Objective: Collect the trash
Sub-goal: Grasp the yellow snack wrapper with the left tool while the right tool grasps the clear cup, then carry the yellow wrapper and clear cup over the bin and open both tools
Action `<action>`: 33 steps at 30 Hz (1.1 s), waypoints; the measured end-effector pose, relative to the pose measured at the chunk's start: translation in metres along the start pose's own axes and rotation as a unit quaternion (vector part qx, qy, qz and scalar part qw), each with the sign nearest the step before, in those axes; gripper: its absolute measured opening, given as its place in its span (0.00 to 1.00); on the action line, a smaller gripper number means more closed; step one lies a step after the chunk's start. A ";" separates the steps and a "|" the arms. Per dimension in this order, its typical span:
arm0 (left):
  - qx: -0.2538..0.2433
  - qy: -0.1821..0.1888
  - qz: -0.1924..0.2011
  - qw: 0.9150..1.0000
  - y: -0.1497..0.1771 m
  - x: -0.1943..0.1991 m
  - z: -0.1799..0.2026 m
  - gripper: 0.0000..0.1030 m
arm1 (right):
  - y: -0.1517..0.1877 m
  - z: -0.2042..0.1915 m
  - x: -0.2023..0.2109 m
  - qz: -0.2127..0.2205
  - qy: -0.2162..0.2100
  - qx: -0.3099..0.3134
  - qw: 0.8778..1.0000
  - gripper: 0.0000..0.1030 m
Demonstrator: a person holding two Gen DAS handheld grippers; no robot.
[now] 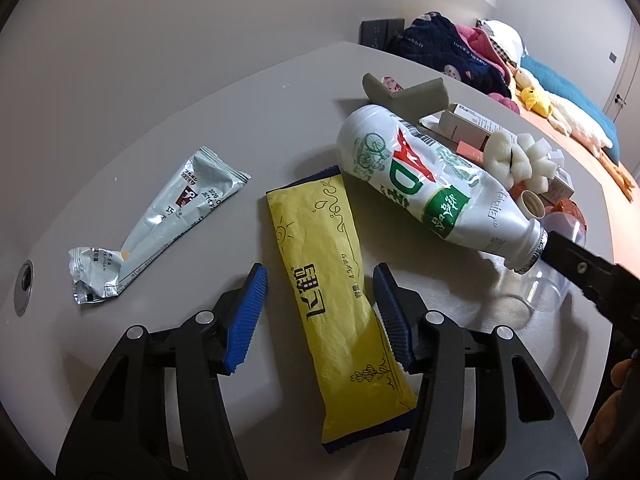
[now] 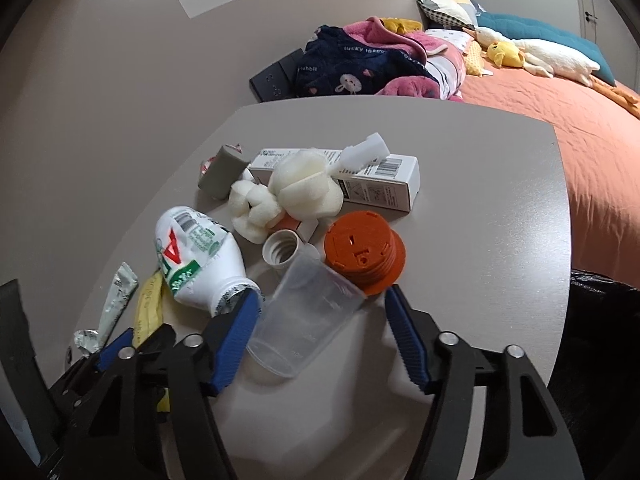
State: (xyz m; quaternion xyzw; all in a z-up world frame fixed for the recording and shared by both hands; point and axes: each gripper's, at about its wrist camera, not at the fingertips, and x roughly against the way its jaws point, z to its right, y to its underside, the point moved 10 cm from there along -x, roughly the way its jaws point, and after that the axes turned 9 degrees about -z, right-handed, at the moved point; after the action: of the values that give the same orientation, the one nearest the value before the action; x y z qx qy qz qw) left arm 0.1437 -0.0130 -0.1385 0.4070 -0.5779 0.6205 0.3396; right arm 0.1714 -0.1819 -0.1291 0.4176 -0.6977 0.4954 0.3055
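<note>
Nearest the lens in the left wrist view, the left hand-held gripper (image 1: 320, 312) stands half open astride the yellow packet (image 1: 336, 280), which lies flat on the grey surface (image 1: 168, 136). Its right pad touches the packet's edge; its left pad stands clear, so nothing is gripped yet. To the left lies the crumpled silver wrapper (image 1: 160, 220), apart from the packet.

Moving right: the white bottle (image 1: 424, 176) lies on its side, uncapped, its neck against the left blade of the right hand-held gripper (image 2: 320, 328). That gripper is also half open, straddling the clear plastic cup (image 2: 304, 320), which lies tipped over. The left pad appears to touch the cup wall; the right pad stands off (contact cannot be confirmed). Beyond sit an orange lid (image 2: 364, 256), foam pieces (image 2: 296, 196) and a white carton (image 2: 380, 184).

Judgement: both jaws should close squarely. The packet is thin and flat, so the left pads need to bite low at its edges. The cup is thin-walled and likely to flex or squirt out; close gently, keeping clear of the bottle neck.
</note>
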 end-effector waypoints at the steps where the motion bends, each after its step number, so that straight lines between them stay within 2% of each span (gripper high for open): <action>1: 0.001 0.003 0.002 1.000 0.000 0.000 -0.001 0.52 | 0.000 0.000 -0.003 -0.003 0.003 0.000 1.000 0.60; 4: -0.004 0.009 0.008 1.000 0.001 0.002 -0.001 0.52 | 0.000 -0.001 -0.004 0.000 0.017 0.011 1.000 0.52; 6: -0.004 0.007 0.010 1.000 0.001 0.002 0.000 0.46 | 0.001 0.000 -0.004 -0.001 0.011 0.012 1.000 0.51; 8: 0.001 0.012 0.014 1.000 0.002 0.004 -0.002 0.32 | 0.003 0.001 -0.002 0.000 0.007 0.013 1.000 0.51; 11: 0.015 0.029 0.014 0.999 0.002 0.006 -0.003 0.22 | 0.004 0.001 0.002 0.004 -0.001 0.019 1.000 0.51; 13: 0.023 0.036 0.017 0.999 0.003 0.009 -0.004 0.19 | 0.006 0.000 0.008 0.007 -0.010 0.025 1.000 0.51; 21: 0.025 0.037 0.050 0.998 0.007 0.040 0.002 0.18 | 0.013 0.000 0.037 0.021 -0.028 0.036 0.999 0.51; 33: -0.005 0.056 0.072 0.996 0.029 0.085 0.041 0.18 | 0.033 0.016 0.091 0.045 -0.033 0.042 0.998 0.51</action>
State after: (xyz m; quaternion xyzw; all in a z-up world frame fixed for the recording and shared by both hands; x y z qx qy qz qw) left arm 0.0847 -0.0608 -0.0749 0.3276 -0.5885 0.6623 0.3281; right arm 0.0997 -0.2173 -0.0717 0.4143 -0.7040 0.5237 0.2417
